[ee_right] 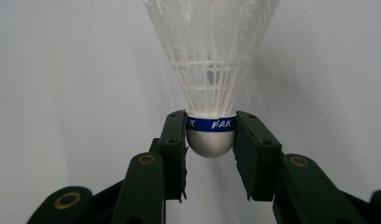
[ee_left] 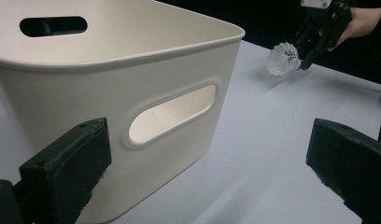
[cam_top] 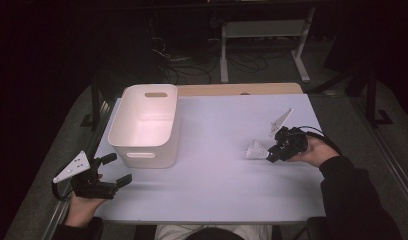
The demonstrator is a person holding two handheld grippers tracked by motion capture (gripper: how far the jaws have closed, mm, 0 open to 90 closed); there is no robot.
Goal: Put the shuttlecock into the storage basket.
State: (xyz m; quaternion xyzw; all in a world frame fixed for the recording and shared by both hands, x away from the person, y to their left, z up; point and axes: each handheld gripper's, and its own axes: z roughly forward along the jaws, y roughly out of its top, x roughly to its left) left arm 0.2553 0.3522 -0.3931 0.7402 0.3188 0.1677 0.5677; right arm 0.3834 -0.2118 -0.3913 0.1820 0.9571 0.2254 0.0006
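While a person sits at a pale surface point(cam_top: 217, 180), the right gripper point(cam_top: 274, 152) holds a white shuttlecock point(cam_top: 255, 149) over the right side of it, well apart from a white bin point(cam_top: 144, 125) that stands at the left. Seen from the right gripper view, the two black jaws pinch the shuttlecock's point(ee_right: 212, 70) rounded cork tip from either side, just at its blue band, with the netted skirt pointing away from the hand. At the near left corner, the left gripper point(cam_top: 114, 170) rests just beside the bin, its jaws spread wide and holding nothing. From the left gripper view, the bin's point(ee_left: 132, 93) near wall and slotted handle fill the space ahead, while the right gripper point(ee_left: 303, 53) and shuttlecock point(ee_left: 283, 59) show farther off.
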